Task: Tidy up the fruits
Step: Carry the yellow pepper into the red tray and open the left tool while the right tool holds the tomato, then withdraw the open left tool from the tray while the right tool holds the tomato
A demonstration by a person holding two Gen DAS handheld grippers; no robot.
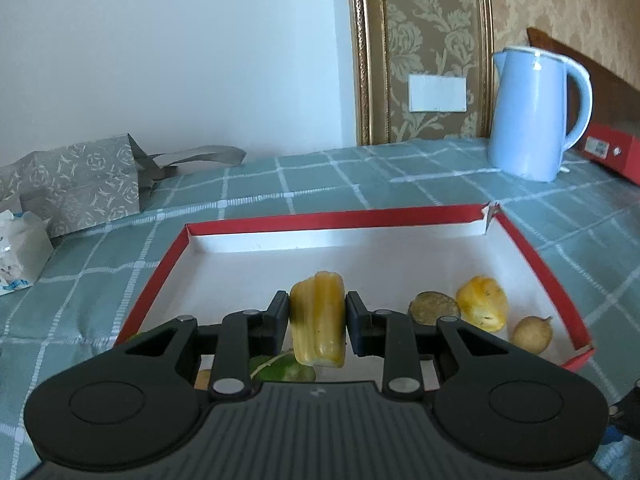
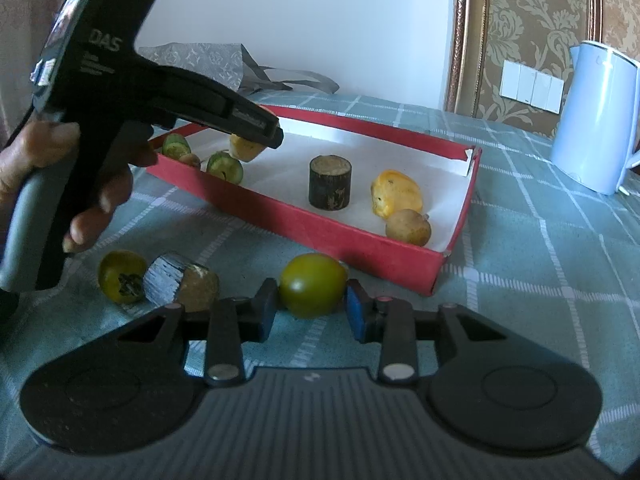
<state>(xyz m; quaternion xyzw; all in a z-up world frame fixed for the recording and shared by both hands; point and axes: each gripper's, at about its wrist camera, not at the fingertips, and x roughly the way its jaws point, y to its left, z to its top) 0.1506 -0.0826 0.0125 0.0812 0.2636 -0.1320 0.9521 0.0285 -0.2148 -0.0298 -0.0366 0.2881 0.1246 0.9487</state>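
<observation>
A ridged yellow fruit piece [image 1: 318,318] is pinched across its middle by the left gripper [image 1: 317,320] above the red tray [image 1: 532,248]; it is judged light, soft and easily bruised. A smooth green fruit [image 2: 313,285] on the tablecloth [image 2: 540,280] is bracketed by the right gripper [image 2: 312,308], jaws narrowly parted, contact unclear; it seems firm and slippery, best gripped at its widest girth.

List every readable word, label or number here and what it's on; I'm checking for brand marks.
"DAS": white letters on the side of the left claw's black body.
Smaller lines printed under it: too blurred to read.
White label on the red box beside the kettle: too small to read.
</observation>
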